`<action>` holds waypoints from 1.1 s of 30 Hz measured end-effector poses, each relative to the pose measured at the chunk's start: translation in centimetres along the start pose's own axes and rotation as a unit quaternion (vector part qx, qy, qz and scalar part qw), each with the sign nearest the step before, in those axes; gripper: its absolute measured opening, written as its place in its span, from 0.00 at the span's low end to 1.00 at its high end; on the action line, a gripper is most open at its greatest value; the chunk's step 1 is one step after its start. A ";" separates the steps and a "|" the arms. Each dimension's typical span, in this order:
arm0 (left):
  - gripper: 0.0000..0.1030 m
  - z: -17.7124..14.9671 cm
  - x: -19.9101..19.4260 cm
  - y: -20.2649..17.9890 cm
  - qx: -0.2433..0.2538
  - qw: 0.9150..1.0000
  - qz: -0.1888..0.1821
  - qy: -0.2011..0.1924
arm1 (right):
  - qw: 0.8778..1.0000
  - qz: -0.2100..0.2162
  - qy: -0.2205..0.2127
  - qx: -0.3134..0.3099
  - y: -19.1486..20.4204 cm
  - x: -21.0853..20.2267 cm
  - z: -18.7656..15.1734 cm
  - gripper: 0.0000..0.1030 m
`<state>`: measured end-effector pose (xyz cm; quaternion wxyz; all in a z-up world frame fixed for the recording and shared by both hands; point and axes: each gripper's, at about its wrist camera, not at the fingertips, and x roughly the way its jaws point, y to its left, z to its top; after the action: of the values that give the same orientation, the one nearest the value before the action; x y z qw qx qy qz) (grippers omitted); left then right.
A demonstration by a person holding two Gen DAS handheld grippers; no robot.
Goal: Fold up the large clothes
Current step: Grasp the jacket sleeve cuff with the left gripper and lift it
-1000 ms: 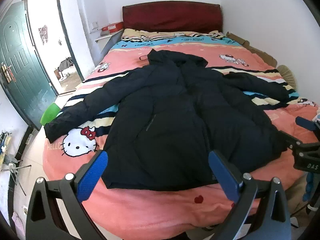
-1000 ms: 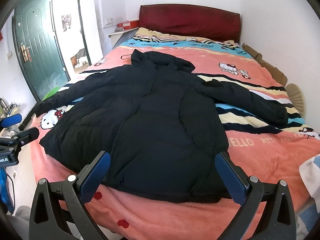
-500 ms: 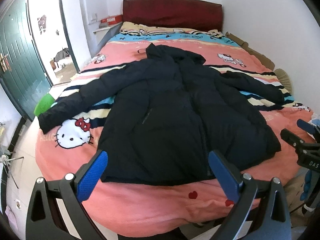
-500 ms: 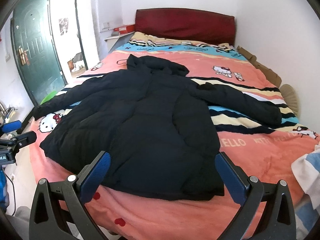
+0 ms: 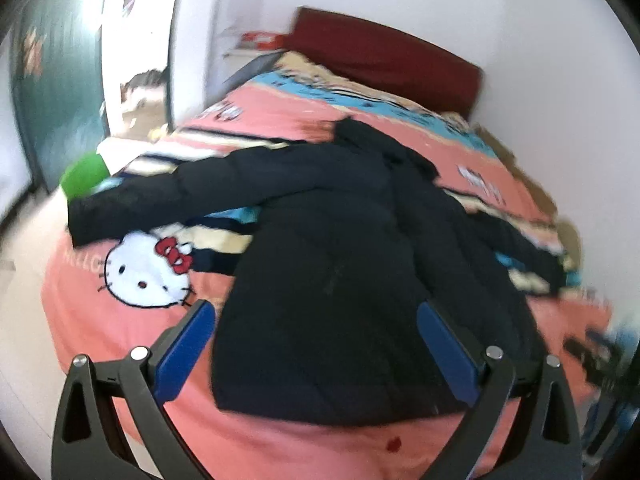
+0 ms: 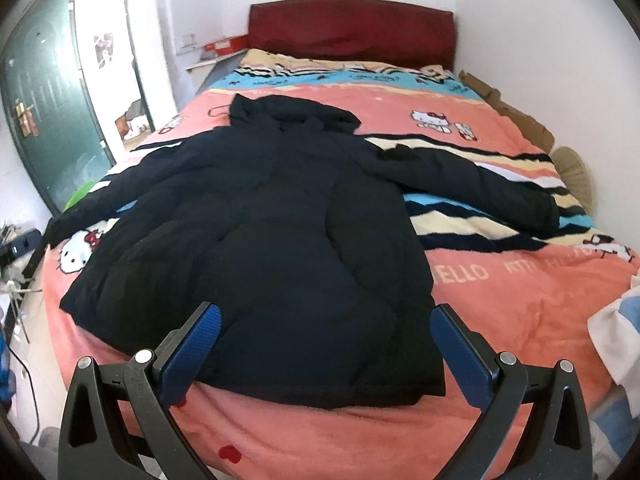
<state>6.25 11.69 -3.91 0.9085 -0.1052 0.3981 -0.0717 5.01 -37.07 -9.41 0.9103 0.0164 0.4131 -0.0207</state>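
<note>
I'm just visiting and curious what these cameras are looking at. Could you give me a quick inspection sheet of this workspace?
Surface: bed with a pink cartoon-cat blanket, red headboard at the far end.
Job's things: black hooded jacket spread flat, both sleeves out, not yet folded.
Clutter: striped cloth at the bed's right edge; green thing beside the bed's left.
Grippers: left gripper and right gripper both open, holding nothing, near the jacket's hem.
Cables: thin cord on the floor, left.
Surroundings: green door, open doorway, white walls, red box on a shelf.
</note>
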 end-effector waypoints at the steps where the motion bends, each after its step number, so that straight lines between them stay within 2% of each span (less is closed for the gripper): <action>1: 0.99 0.9 1.0 2.2 -0.023 1.000 0.000 0.010 | 1.000 -0.002 0.001 0.004 -0.2 0.2 0.2 1.00; 4: 0.99 2.5 2.9 6.7 -0.059 0.998 0.013 0.016 | 1.000 -0.009 0.008 0.011 -0.4 0.9 0.5 1.00; 6: 0.99 3.6 4.5 10.6 -0.100 0.995 0.013 0.019 | 1.000 -0.011 0.017 0.015 -0.4 1.6 0.6 1.00; 10: 0.99 5.3 7.4 18.7 -0.193 0.981 0.027 0.001 | 0.999 -0.018 0.033 0.019 -0.3 2.9 0.8 1.00; 12: 0.99 5.6 8.9 22.4 -0.238 0.971 0.027 0.000 | 0.999 -0.025 0.037 0.019 -0.2 3.3 0.9 0.99; 16: 0.97 4.5 11.4 29.0 -0.341 0.940 0.006 -0.009 | 0.998 -0.036 0.050 0.020 -0.4 4.1 1.1 1.00; 18: 0.97 3.6 12.3 31.2 -0.382 0.924 -0.012 -0.019 | 0.997 -0.041 0.056 0.019 -0.4 4.5 1.4 1.00; 21: 0.96 2.7 13.4 33.2 -0.425 0.904 -0.022 -0.031 | 0.997 -0.044 0.060 0.015 -0.1 5.0 1.8 1.00; 23: 0.95 2.4 13.7 33.7 -0.436 0.899 -0.025 -0.039 | 0.997 -0.043 0.060 0.008 0.3 5.2 2.1 1.00; 25: 0.92 3.0 14.1 34.0 -0.439 0.897 -0.021 -0.042 | 0.997 -0.041 0.059 0.002 0.7 5.4 2.4 1.00; 28: 0.75 3.5 14.9 35.0 -0.456 0.889 -0.019 -0.044 | 0.998 -0.035 0.057 -0.005 1.0 5.6 2.6 1.00; 31: 0.62 3.3 15.6 36.3 -0.487 0.871 -0.024 -0.052 | 0.998 -0.034 0.055 -0.006 0.9 5.6 2.6 1.00; 33: 0.48 3.0 15.5 36.4 -0.509 0.859 -0.023 -0.055 | 0.998 -0.038 0.057 -0.004 0.7 5.5 2.5 1.00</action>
<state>20.58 44.02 -21.99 0.7465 -0.5661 0.3261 0.1258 10.57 -36.61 -11.85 0.8841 -0.0015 0.4643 -0.0523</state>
